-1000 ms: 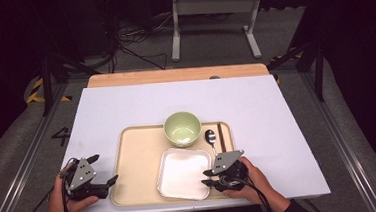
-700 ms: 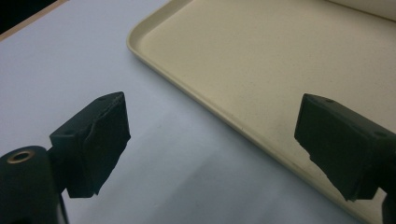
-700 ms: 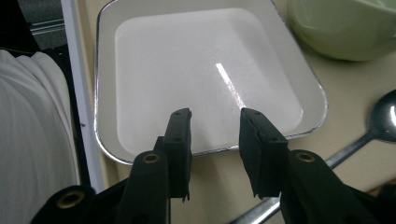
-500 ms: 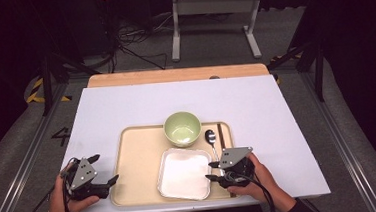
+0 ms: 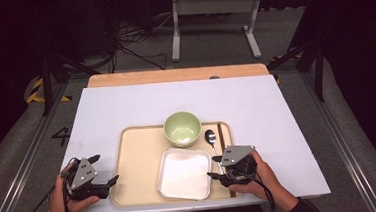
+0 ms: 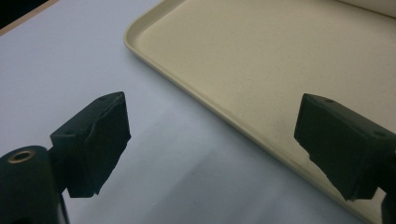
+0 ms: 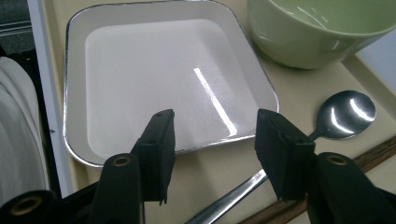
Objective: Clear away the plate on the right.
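A beige tray lies on the white table and carries a green bowl, a white square plate, a spoon and dark chopsticks. My right gripper is open at the plate's right edge, over the spoon handle. In the right gripper view its gripper frames the plate rim, with the bowl and spoon beyond. My left gripper is open just left of the tray. In the left gripper view the gripper straddles the tray rim and holds nothing.
The white table has a wooden strip at its far edge. Metal rails run down both sides of the table, and a stand's legs and cables sit on the floor behind. A chopstick lies beside the spoon handle.
My right gripper has drifted slightly right, from over the plate's right part to its edge. The left gripper has barely moved. Both stay open.
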The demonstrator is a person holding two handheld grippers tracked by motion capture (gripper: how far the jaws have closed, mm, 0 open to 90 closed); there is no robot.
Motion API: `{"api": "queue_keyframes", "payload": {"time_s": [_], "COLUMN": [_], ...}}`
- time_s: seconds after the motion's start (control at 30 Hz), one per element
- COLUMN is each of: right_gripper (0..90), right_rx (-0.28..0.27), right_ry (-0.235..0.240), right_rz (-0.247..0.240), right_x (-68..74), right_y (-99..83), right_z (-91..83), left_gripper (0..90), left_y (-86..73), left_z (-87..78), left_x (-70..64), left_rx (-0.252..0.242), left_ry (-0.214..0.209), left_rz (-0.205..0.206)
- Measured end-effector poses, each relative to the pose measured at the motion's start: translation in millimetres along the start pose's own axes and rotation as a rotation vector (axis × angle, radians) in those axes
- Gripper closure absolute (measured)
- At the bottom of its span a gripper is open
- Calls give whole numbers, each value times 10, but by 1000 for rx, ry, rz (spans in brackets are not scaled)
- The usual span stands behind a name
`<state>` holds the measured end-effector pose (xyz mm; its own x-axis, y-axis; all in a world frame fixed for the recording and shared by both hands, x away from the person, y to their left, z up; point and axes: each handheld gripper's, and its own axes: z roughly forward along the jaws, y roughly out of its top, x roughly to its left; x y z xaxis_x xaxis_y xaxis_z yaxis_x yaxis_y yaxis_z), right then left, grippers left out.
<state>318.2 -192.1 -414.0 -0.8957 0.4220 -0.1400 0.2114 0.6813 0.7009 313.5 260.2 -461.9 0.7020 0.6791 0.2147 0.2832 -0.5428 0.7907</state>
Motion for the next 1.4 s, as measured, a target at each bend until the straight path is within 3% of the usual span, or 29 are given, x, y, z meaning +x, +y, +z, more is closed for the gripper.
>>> {"api": "queue_keyframes", "payload": {"time_s": [0.13, 0.27, 0.67, 1.4], "right_gripper": [439, 398, 333, 203], "right_rx": [-4, 3, 7, -7], "right_ry": [-19, -74, -124, -242], "right_rz": [6, 2, -1, 76], "right_x": [-15, -40, -99, -410], "right_y": [7, 10, 13, -145], "right_z": [-29, -54, -120, -273], "left_gripper": [115, 115, 115, 114], "left_y": [0, 0, 0, 2], "left_z": [-3, 1, 4, 12], "left_x": [-3, -4, -5, -8], "left_rx": [0, 1, 4, 8], "left_ry": [1, -1, -3, -4], "left_rz": [1, 1, 3, 4]}}
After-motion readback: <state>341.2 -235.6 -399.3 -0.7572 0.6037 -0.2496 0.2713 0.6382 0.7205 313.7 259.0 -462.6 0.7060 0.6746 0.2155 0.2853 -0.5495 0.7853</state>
